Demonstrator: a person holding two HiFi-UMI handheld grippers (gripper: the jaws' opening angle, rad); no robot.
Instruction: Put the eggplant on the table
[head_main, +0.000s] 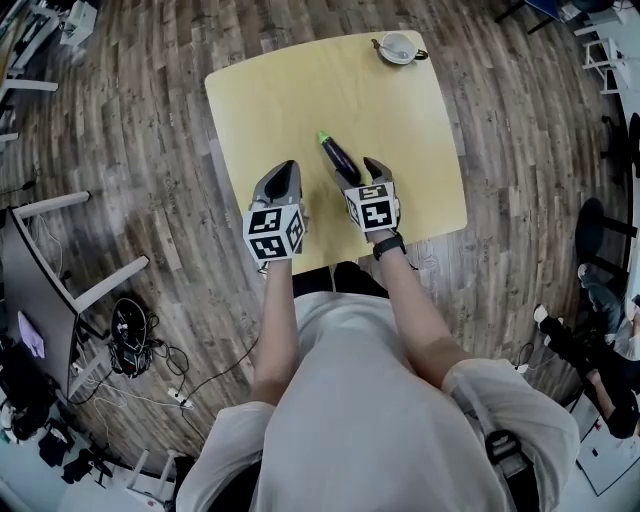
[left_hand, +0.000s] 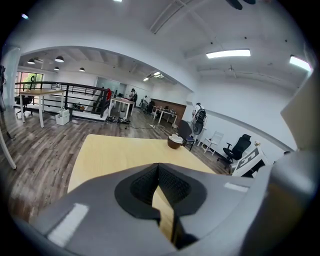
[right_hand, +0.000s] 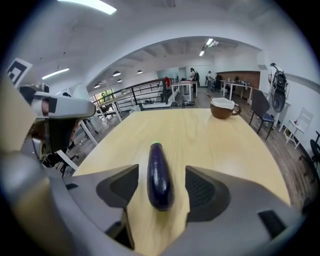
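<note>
A person leans over the yellow table with a gripper in each hand. The eggplant lies flat on the table near its edge on the person's side, its green stem end pointing towards the middle of the table. Its blunt end sits between the spread jaws of the right gripper; neither pad touches it, and from overhead that end is hidden behind the gripper. The left gripper hovers over the same edge, its jaws pressed together at the tips on nothing, and in its own view its body blocks the table below it. A cup stands at the table's far corner; what it holds cannot be made out.
</note>
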